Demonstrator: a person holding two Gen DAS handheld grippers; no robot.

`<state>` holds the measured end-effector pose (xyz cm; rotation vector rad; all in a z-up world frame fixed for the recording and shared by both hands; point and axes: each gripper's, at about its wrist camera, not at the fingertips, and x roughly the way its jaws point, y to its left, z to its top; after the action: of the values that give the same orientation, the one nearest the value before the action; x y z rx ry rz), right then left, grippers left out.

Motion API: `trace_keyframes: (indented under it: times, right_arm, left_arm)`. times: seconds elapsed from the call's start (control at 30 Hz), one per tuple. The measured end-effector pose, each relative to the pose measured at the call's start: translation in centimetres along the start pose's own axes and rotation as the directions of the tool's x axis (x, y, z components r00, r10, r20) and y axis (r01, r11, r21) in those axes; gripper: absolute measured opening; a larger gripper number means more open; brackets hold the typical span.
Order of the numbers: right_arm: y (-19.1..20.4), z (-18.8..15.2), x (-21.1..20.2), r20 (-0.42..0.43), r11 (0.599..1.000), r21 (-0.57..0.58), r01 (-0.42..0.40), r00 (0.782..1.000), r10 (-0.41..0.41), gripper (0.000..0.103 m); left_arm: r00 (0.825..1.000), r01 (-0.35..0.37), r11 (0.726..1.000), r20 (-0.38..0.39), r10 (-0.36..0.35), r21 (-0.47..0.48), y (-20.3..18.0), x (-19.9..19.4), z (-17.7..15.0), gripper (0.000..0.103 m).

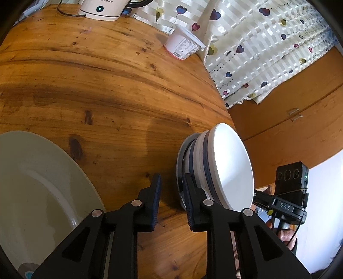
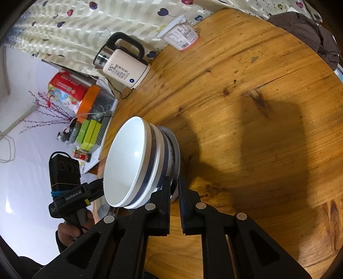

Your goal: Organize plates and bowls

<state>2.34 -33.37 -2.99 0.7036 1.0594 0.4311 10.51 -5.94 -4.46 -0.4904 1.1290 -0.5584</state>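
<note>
From the left wrist, the left gripper has its jaws apart over bare counter, between a large plate and stacked bowls. From the right wrist, the right gripper has its jaws clamped on the lowest bowl's rim.

we see a round wooden table. at its far edge stands a cream electric kettle with a black handle and a small lit blue dot, its dark cord trailing beside it. nearby sits a white plastic tub with a printed label. behind hangs a pale curtain patterned with hearts.
</note>
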Motion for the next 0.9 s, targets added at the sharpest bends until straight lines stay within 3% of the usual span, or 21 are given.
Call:
trace_keyframes:
  times: [0.3,0.37,0.4,0.47,0.73,0.83,0.9]
  right_arm:
    - [0.2,0.1,0.0,0.002,1.000,-0.015,0.011,1.000,-0.011,0.009]
    - [0.2,0.1,-0.1,0.006,1.000,-0.015,0.010,1.000,-0.010,0.008]
    - [0.3,0.1,-0.1,0.008,1.000,-0.019,0.010,1.000,-0.010,0.007]
    - [0.6,0.3,-0.2,0.010,1.000,-0.030,0.005,1.000,-0.004,0.007]
    - [0.2,0.5,-0.3,0.008,1.000,-0.024,0.017,1.000,-0.017,0.007]
    - [0.1,0.5,-0.3,0.003,1.000,-0.025,0.017,1.000,-0.017,0.007]
    - [0.0,0.4,-0.3,0.004,1.000,-0.025,0.018,1.000,-0.018,0.007]
  left_arm:
    - [1.000,0.013,1.000,-0.013,-0.013,-0.007,0.3,0.1,0.1,0.026]
    - [1.000,0.014,1.000,-0.014,-0.014,0.008,0.1,0.1,-0.1,0.020]
    - [1.000,0.022,1.000,-0.015,-0.022,0.016,-0.1,0.1,-0.1,0.010]
    - [0.999,0.041,0.999,-0.023,-0.041,0.021,-0.3,0.2,-0.2,0.005]
    - [0.998,0.056,0.998,-0.029,-0.055,0.025,-0.7,0.4,-0.1,0.006]
    - [0.999,0.036,0.999,-0.021,-0.036,0.012,-0.4,0.4,-0.1,0.016]
    - [0.999,0.047,0.999,-0.021,-0.047,-0.004,-0.2,0.4,-0.1,0.017]
